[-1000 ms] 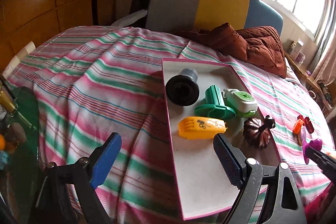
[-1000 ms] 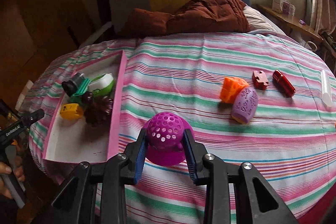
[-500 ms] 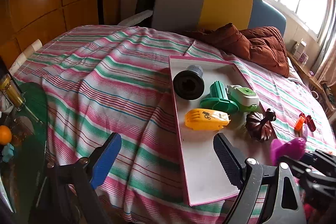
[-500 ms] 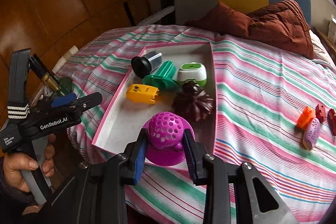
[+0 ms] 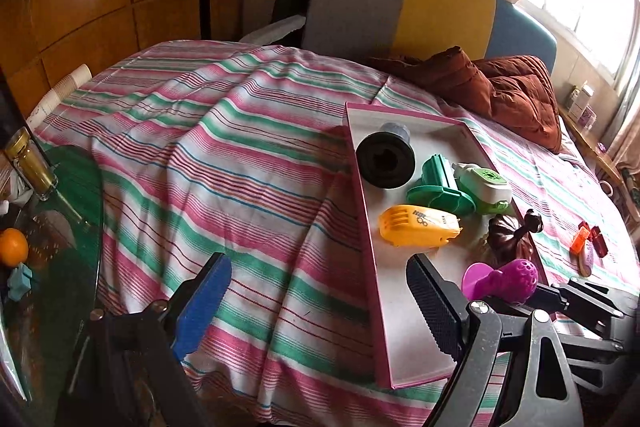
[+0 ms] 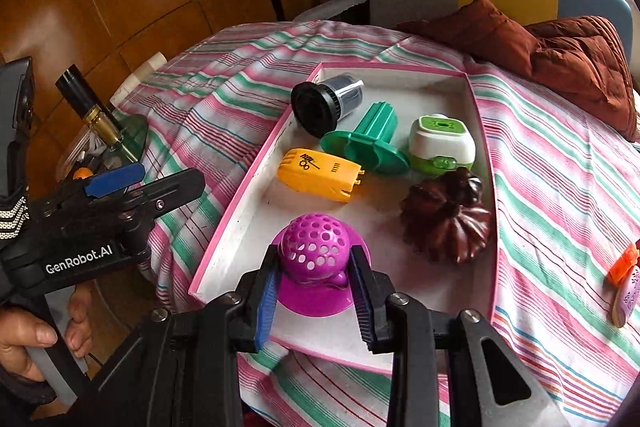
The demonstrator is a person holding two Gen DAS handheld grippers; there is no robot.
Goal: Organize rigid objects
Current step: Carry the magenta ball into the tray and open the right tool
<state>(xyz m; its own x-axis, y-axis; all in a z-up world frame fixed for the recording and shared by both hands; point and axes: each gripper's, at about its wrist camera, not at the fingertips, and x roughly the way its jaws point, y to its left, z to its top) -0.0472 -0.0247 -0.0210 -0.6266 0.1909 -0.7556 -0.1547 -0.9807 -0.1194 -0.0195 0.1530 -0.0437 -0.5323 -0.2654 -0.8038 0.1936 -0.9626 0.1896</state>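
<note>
My right gripper is shut on a purple perforated plastic piece and holds it over the near end of the pink-rimmed white tray. In the left wrist view the same purple piece shows over the tray. The tray holds a black cylinder, a green flanged part, a white-green device, a yellow casing and a brown pumpkin shape. My left gripper is open and empty, left of the tray above the striped bedspread.
An orange piece and a lilac piece lie on the bedspread to the right of the tray. A brown quilt lies at the headboard. At the left a glass table carries a bottle and an orange.
My right gripper carried the purple piece leftward from the open bedspread to above the tray's near end. My left gripper stayed where it was, open.
</note>
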